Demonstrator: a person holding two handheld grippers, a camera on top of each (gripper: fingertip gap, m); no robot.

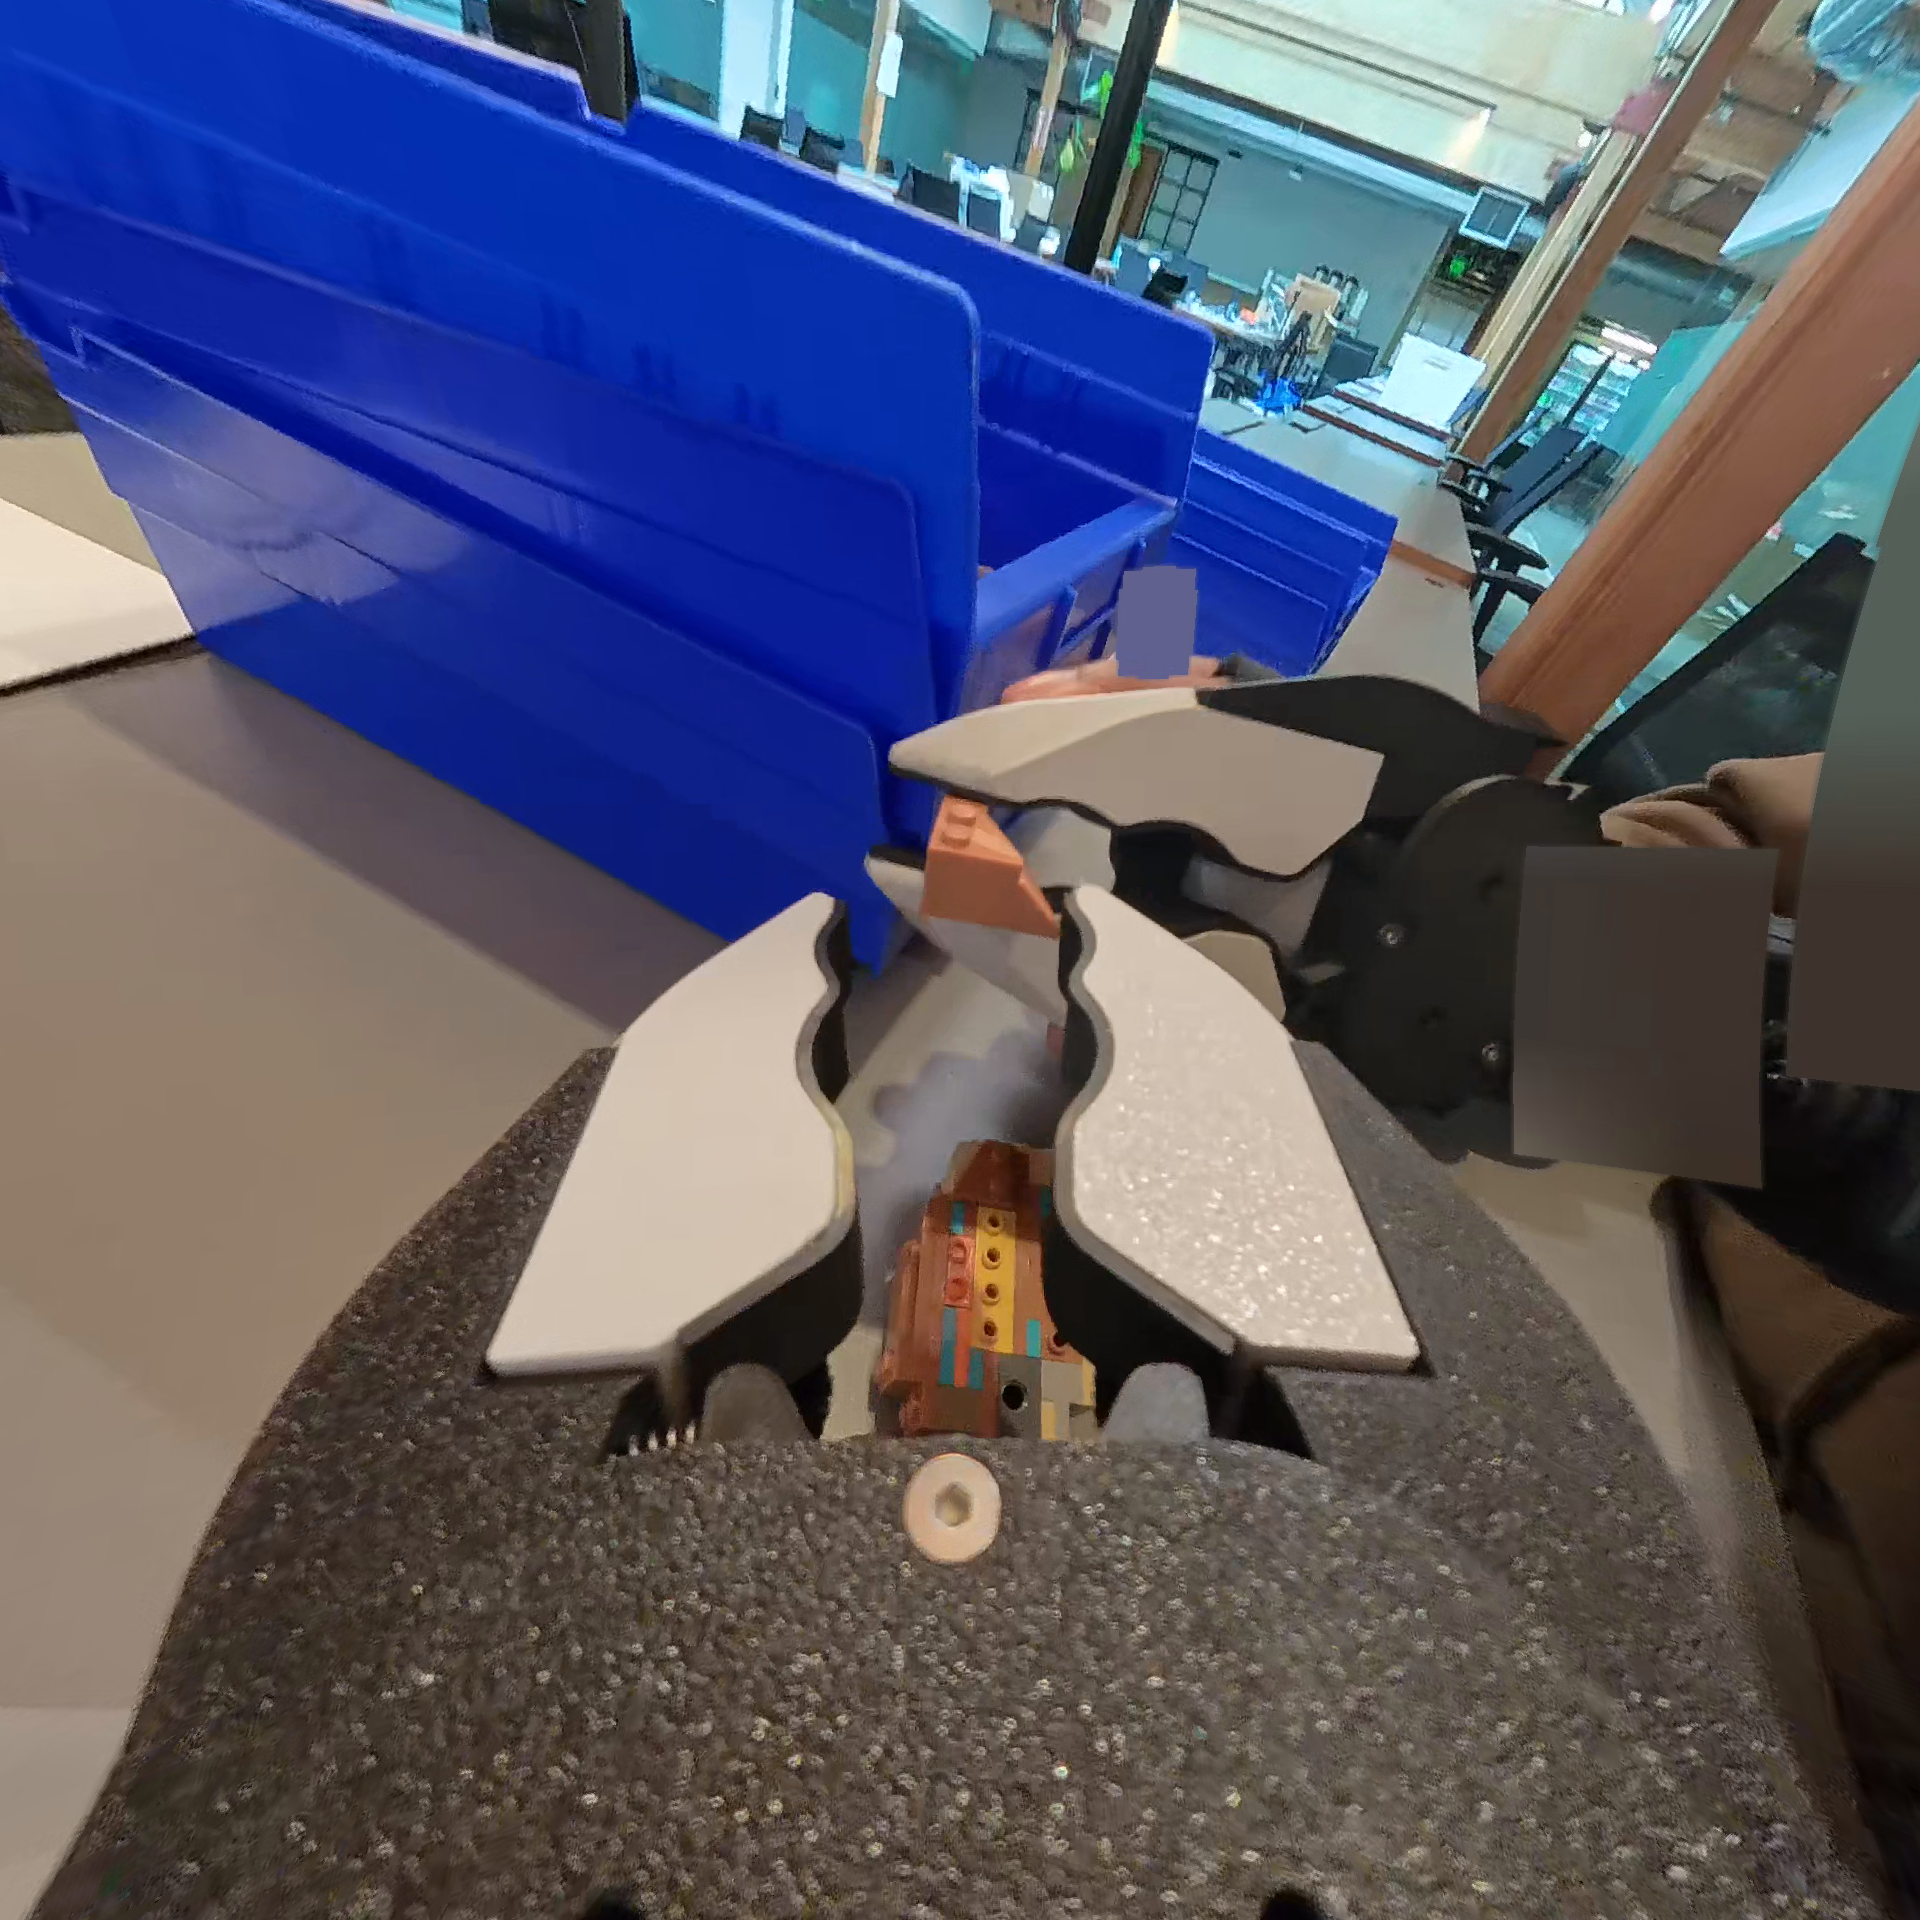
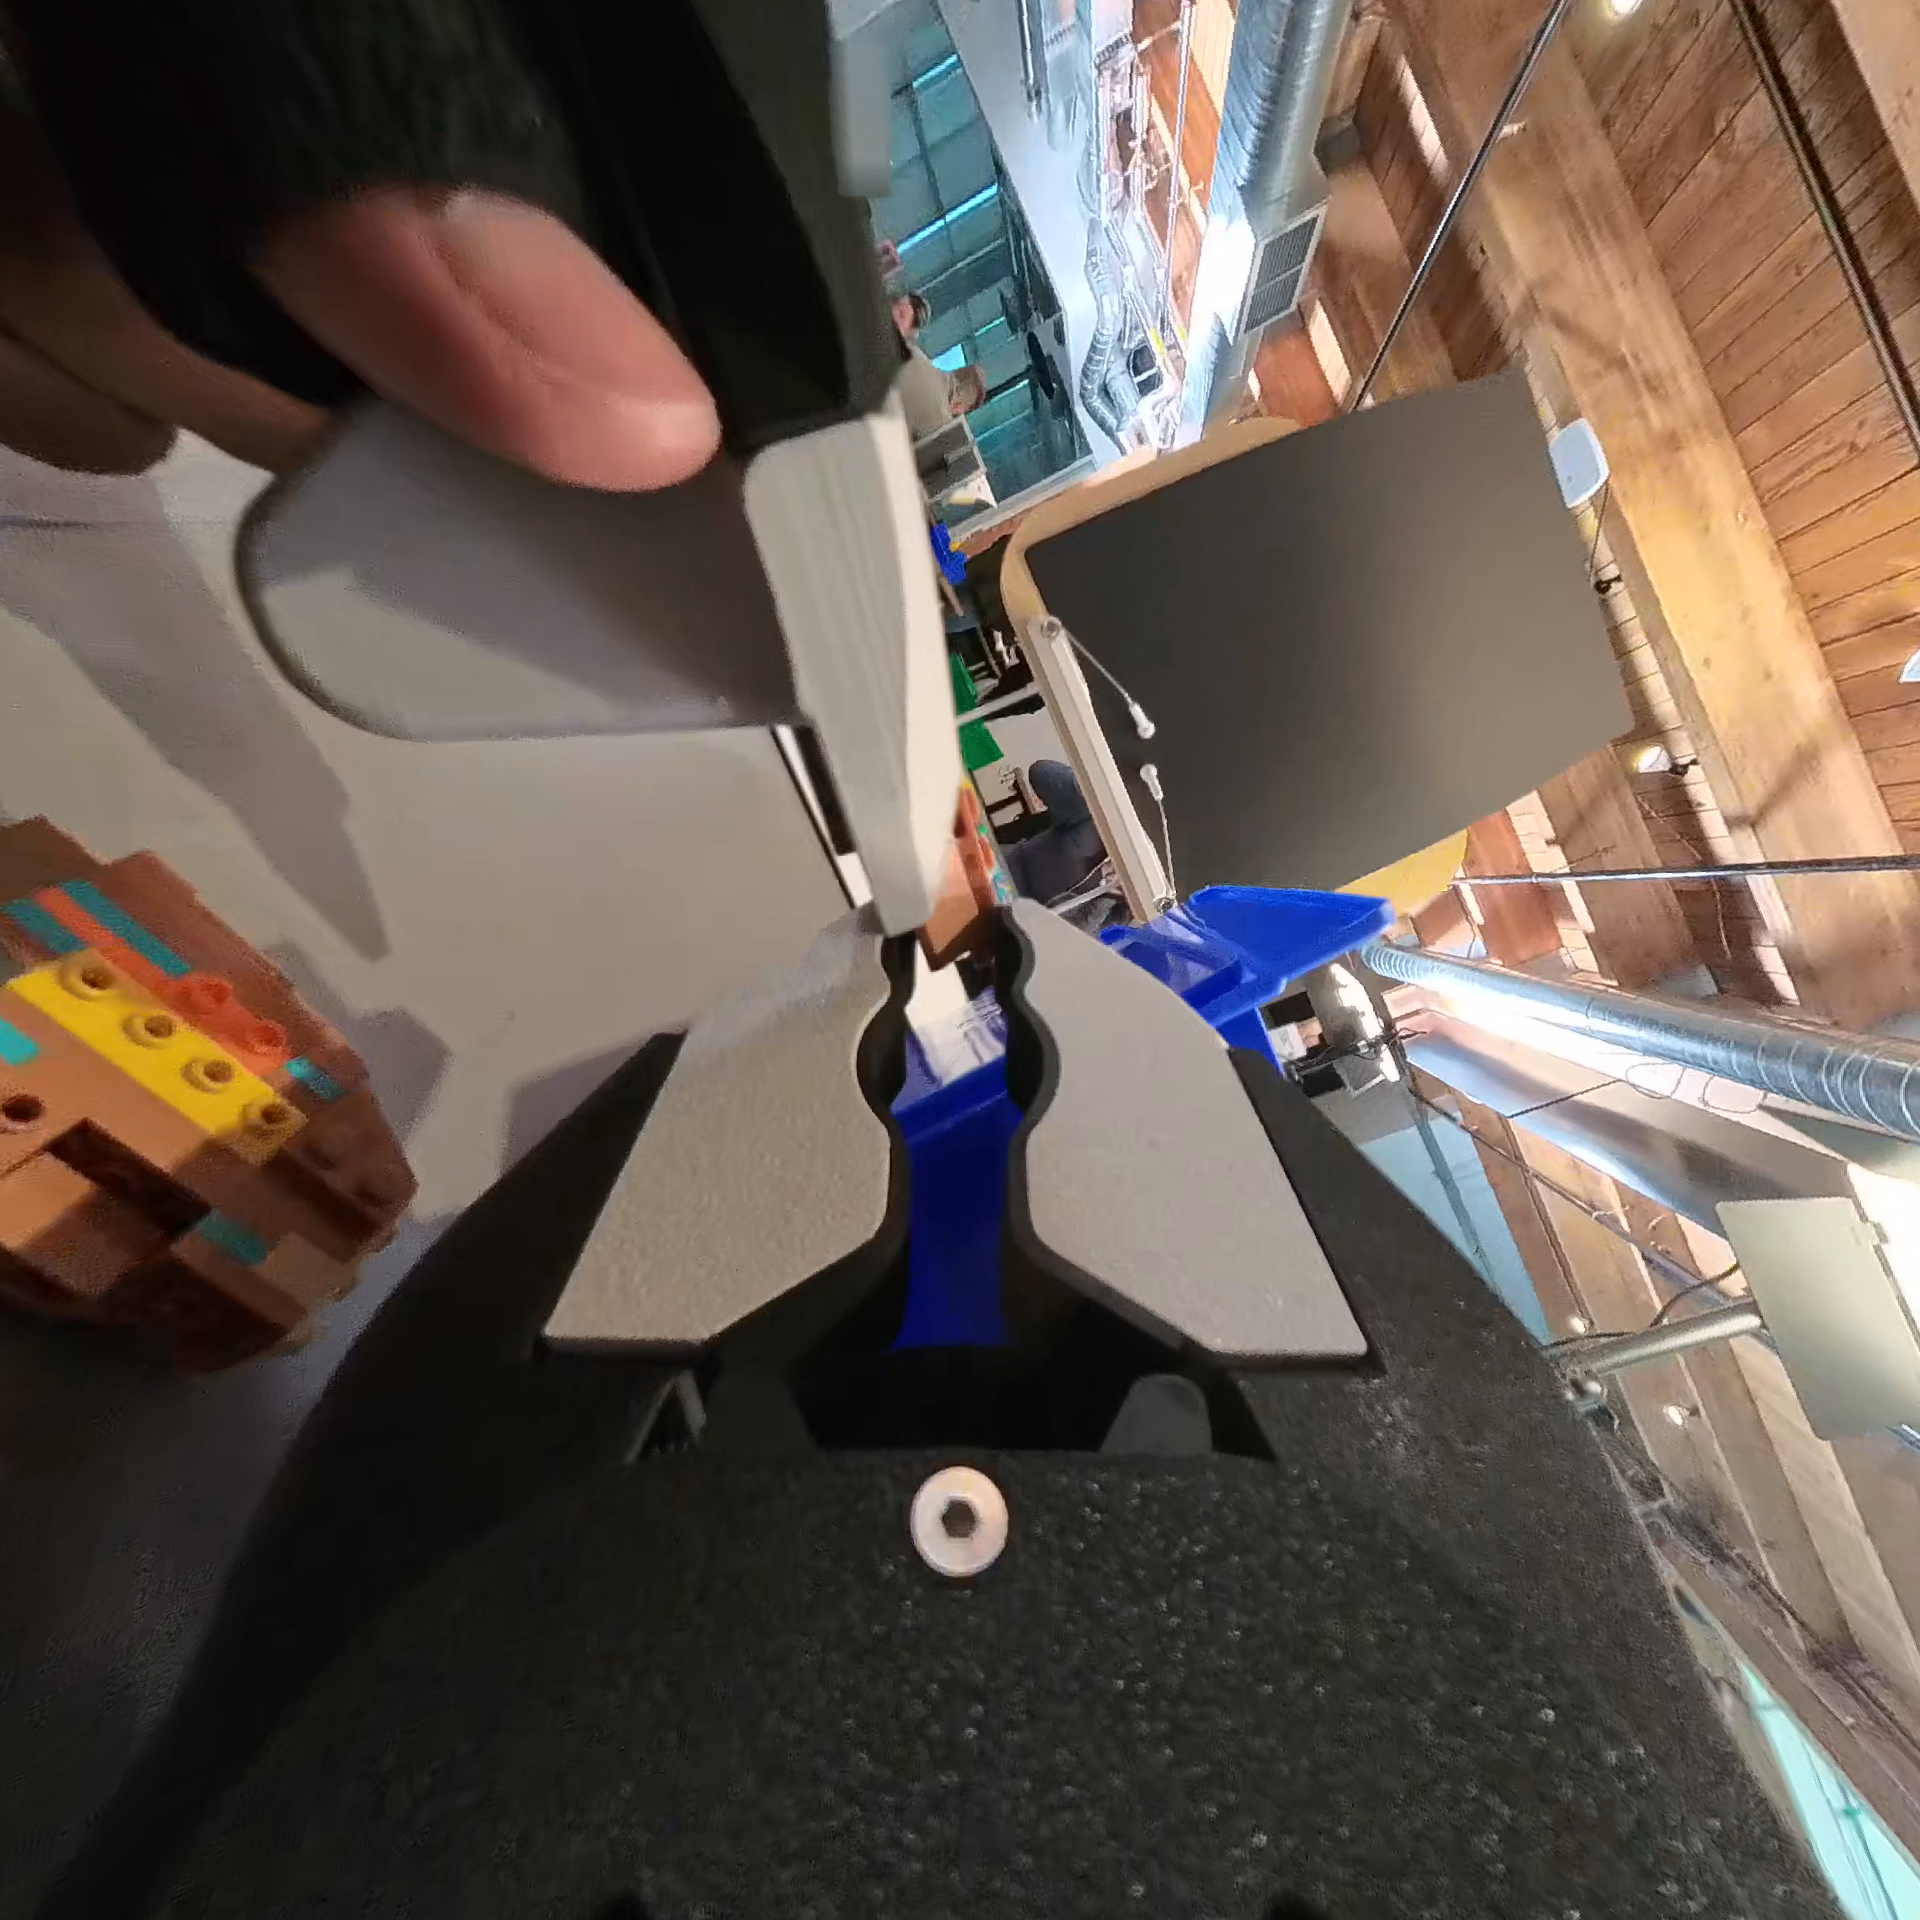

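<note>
My right gripper point(image 2: 956, 935) is shut on a small orange-brown slope brick point(image 2: 961, 894). In the left wrist view it comes in from the right point(image 1: 899, 816) and holds the brick point(image 1: 977, 873) just above the table, in front of a blue bin. My left gripper point(image 1: 956, 914) is open, its two grey fingertips on either side of that brick. Its right fingertip point(image 1: 1081, 914) is close against the brick. Below its fingers a brown brick model point(image 1: 987, 1309) with yellow, orange and teal pieces stands on the grey table point(image 1: 312, 987). The model also shows in the right wrist view point(image 2: 156, 1122).
Stacked blue plastic bins point(image 1: 520, 468) stand just behind the brick and fill the far left; one shows in the right wrist view point(image 2: 1247, 935). A white board point(image 1: 62, 582) lies at the left edge. A person's finger point(image 2: 488, 343) rests on the left gripper. Black chairs point(image 1: 1507, 520) stand far right.
</note>
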